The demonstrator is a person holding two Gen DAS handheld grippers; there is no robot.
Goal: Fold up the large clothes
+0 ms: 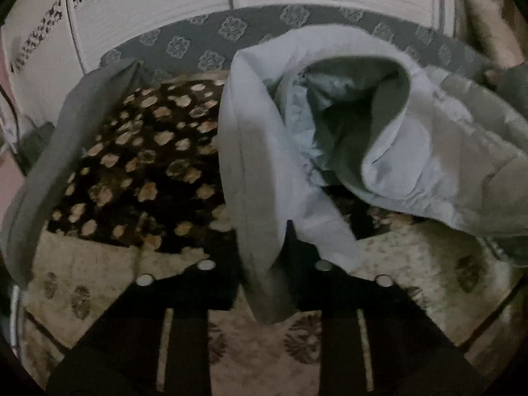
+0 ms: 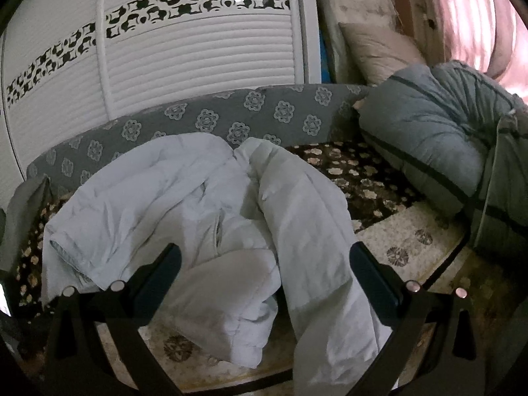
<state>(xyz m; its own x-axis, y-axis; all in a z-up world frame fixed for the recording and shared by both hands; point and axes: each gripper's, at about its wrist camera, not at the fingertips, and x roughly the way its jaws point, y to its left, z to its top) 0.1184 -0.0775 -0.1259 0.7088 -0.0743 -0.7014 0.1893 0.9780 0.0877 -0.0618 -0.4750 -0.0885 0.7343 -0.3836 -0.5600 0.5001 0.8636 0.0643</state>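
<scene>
A large pale blue-grey padded garment [image 1: 396, 125] lies crumpled on the bed, with its lining showing in an open fold. One long strip of it runs down between the dark fingers of my left gripper [image 1: 264, 264], which is shut on that strip. In the right wrist view the same garment [image 2: 184, 191] is heaped in front of my right gripper [image 2: 267, 270]. Its fingers [image 2: 165, 270] stand wide apart and open, with folds of cloth lying between and beyond them but not pinched.
The bed carries a dark flowered blanket [image 1: 142, 165] with a beige patterned border [image 1: 412, 257]. A grey patterned bolster [image 2: 231, 115] runs along the back, with white wardrobe doors [image 2: 198, 66] behind. A tied grey quilt bundle [image 2: 429, 125] and a pillow [image 2: 373, 49] sit at right. A grey cloth strip [image 1: 66, 138] hangs at left.
</scene>
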